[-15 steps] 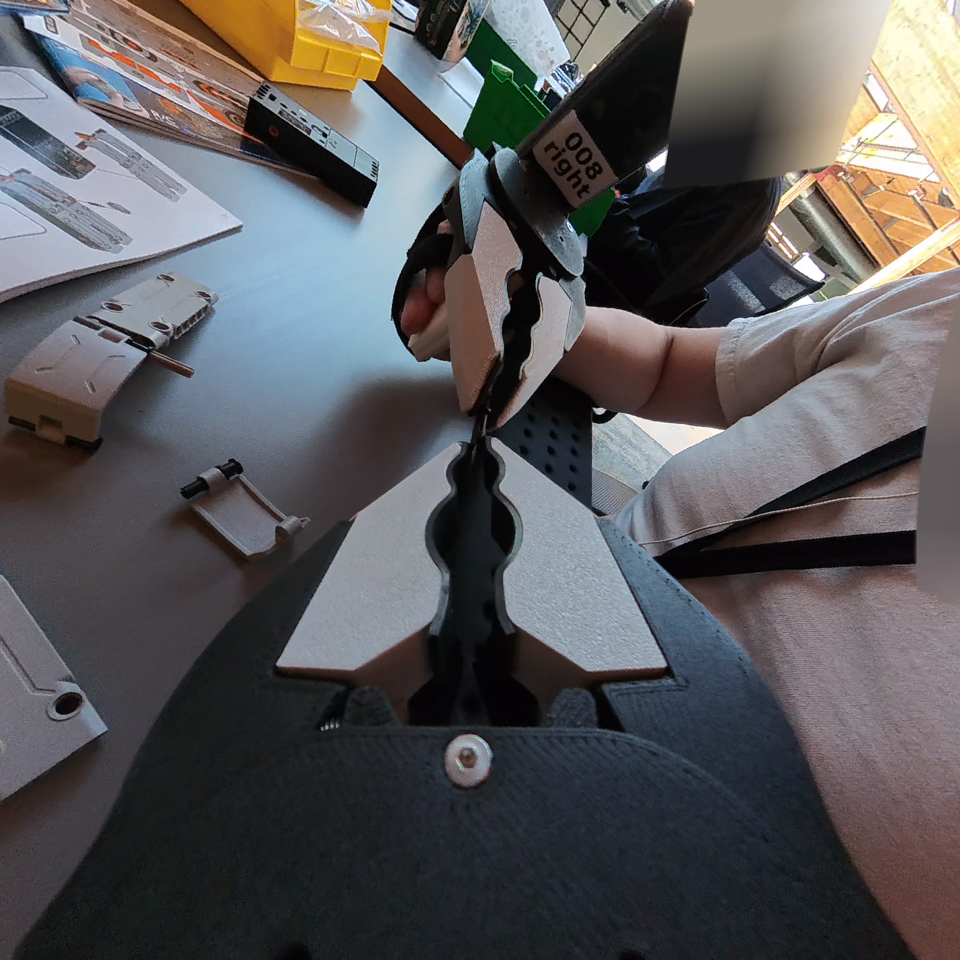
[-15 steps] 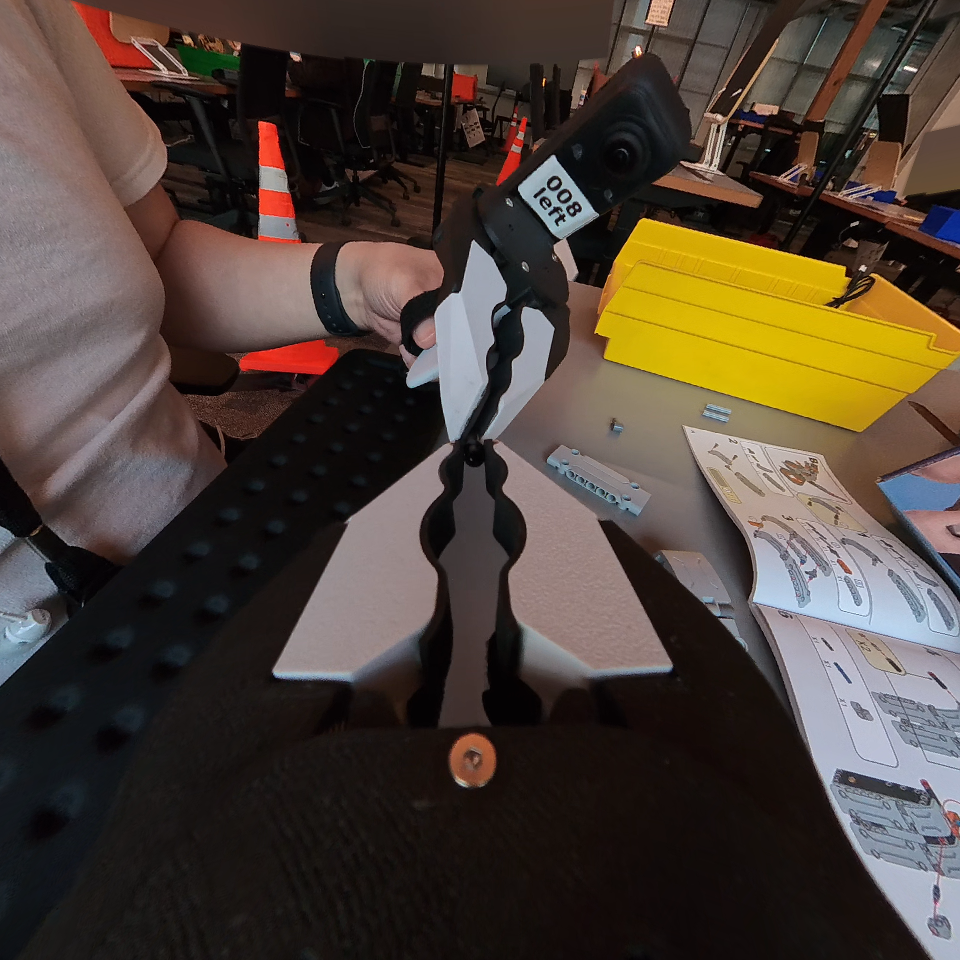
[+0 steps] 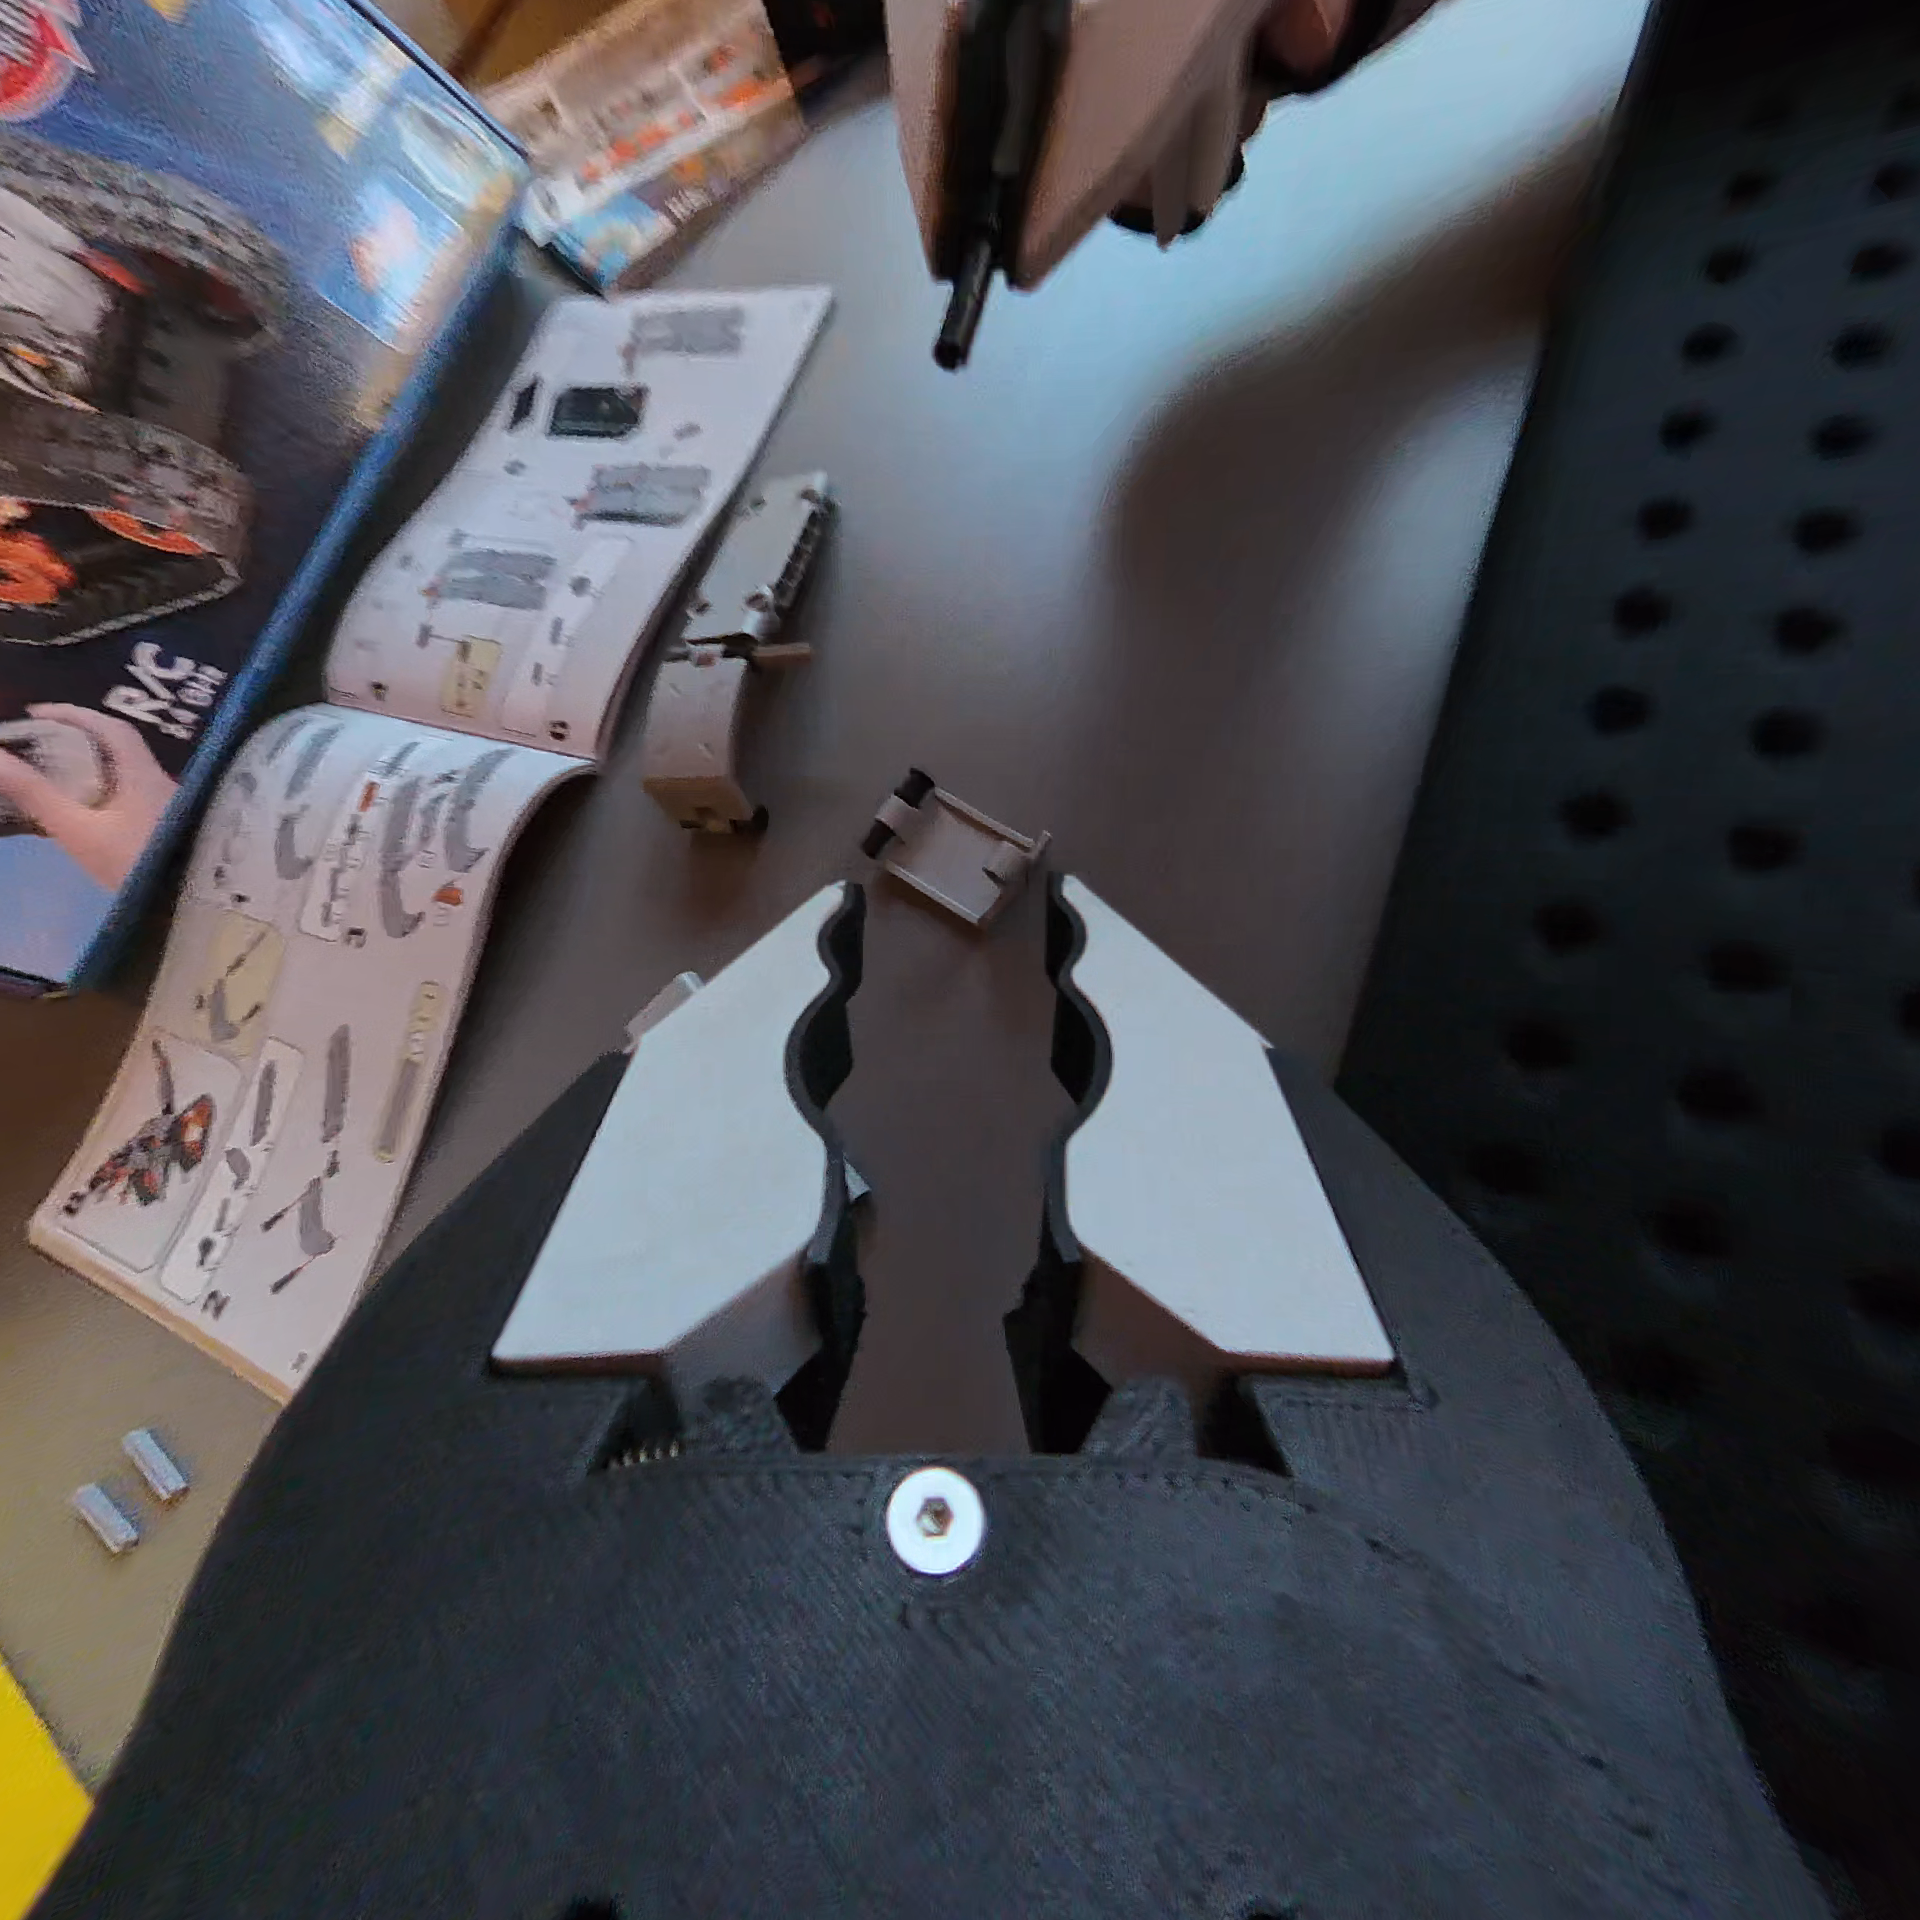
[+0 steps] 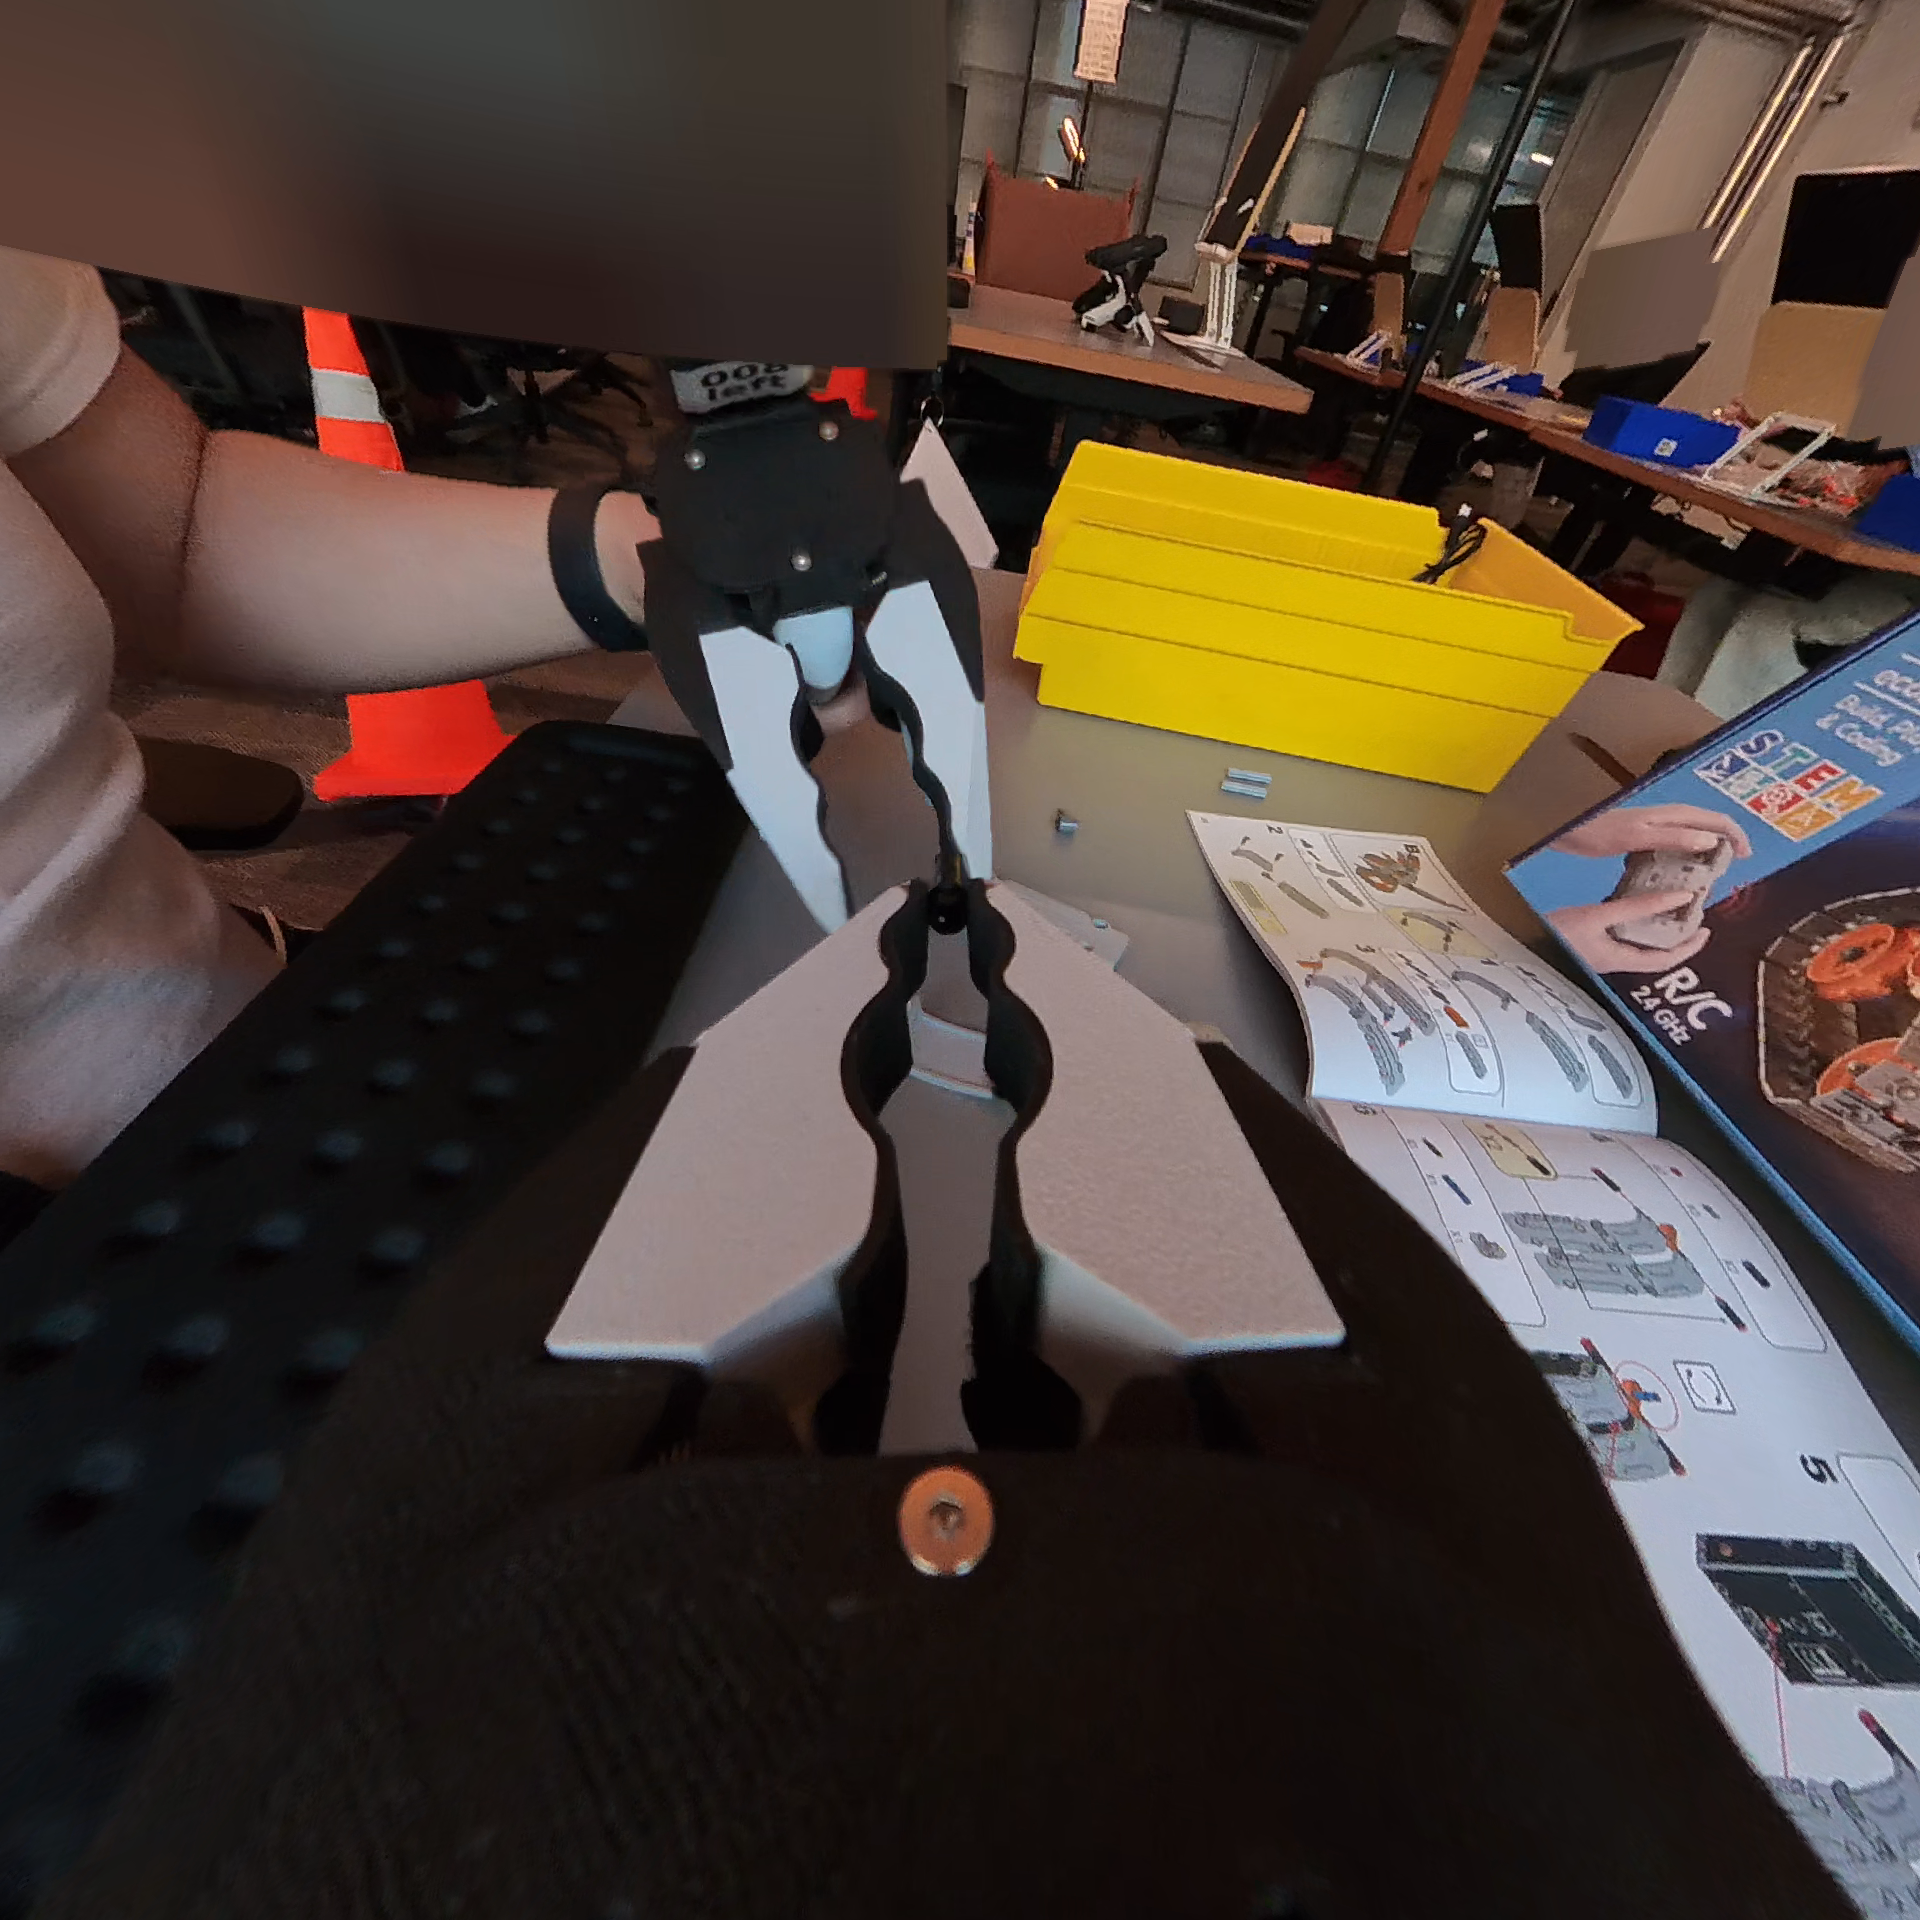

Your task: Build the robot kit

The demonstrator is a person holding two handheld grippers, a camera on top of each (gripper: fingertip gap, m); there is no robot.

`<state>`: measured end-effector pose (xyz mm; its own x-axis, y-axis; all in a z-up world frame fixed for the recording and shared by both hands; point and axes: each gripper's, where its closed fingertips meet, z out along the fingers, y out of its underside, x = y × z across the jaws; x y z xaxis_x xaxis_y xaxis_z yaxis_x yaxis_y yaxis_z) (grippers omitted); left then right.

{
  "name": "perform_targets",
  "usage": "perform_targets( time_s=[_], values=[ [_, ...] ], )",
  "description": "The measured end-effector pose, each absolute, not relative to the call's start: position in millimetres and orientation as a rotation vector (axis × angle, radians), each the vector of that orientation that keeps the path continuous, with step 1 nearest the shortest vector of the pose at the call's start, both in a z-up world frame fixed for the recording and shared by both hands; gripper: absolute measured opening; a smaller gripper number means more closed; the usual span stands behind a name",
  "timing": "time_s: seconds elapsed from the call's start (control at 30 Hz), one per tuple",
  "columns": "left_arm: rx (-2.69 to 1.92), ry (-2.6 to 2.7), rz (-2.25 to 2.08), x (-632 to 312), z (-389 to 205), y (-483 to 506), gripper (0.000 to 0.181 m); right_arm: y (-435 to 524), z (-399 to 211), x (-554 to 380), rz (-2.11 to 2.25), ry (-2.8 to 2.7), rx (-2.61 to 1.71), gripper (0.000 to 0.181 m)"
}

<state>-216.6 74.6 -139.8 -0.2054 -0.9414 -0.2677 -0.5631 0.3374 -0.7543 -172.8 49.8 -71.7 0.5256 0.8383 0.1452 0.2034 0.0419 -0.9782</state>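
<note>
bare worktop (image 3: pixel 1195 540) lies open ahead; the open booklet (image 3: pixel 416 831) and grey parts (image 3: pixel 727 644) crowd the left; a black studded plate (image 3: pixel 1714 727) walls the right

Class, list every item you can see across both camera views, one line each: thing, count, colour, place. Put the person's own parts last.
Small black pin: one, black, clamped in the right gripper.
Grey clip piece: one, grey, table, just beyond the left fingers.
Grey curved panel assembly: one, grey, beside the booklet.
Open instruction booklet: one, white, table.
Blue printed box: one, beside the booklet.
Yellow plastic bins: stacked, far table edge.
Left gripper: open.
Right gripper: shut.
</note>
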Motion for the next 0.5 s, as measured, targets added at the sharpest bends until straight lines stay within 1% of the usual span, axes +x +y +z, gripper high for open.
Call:
perform_targets(
  time_s=[0.03, 0.1, 0.2, 0.3, 0.33, 0.4, 0.5],
  values=[
    [-1.336, 1.936, -0.665, -215.4, -145.7, 72.7, 0.038, 50.2, -73.6, -172.0, 0.617, -0.950, -1.492, 0.006],
    [-1.319, 2.016, -0.706, -212.6, -151.2, 67.4, 0.038, 51.0, -77.2, -170.8, 0.617, -0.955, -1.510, 0.006],
    [-1.260, 2.104, -0.699, -209.6, -158.4, 65.8, 0.030, 52.2, -79.0, -168.9, 0.613, -0.953, -1.519, 0.006],
    [-1.225, 2.164, -0.639, -207.4, -168.1, 68.4, 0.026, 53.1, -81.0, -167.0, 0.621, -0.950, -1.529, 0.006],
    [-1.225, 2.167, -0.637, -206.0, -170.6, 69.3, 0.023, 53.6, -81.8, -166.3, 0.625, -0.946, -1.534, 0.006],
    [-1.233, 2.172, -0.706, -203.5, -172.7, 64.8, 0.011, 54.2, -84.4, -165.4, 0.633, -0.946, -1.546, 0.006],
    [-1.260, 2.139, -0.824, -200.0, -172.7, 60.0, 0.009, 54.9, -88.8, -165.0, 0.635, -0.953, -1.563, 0.006]
  ],
)
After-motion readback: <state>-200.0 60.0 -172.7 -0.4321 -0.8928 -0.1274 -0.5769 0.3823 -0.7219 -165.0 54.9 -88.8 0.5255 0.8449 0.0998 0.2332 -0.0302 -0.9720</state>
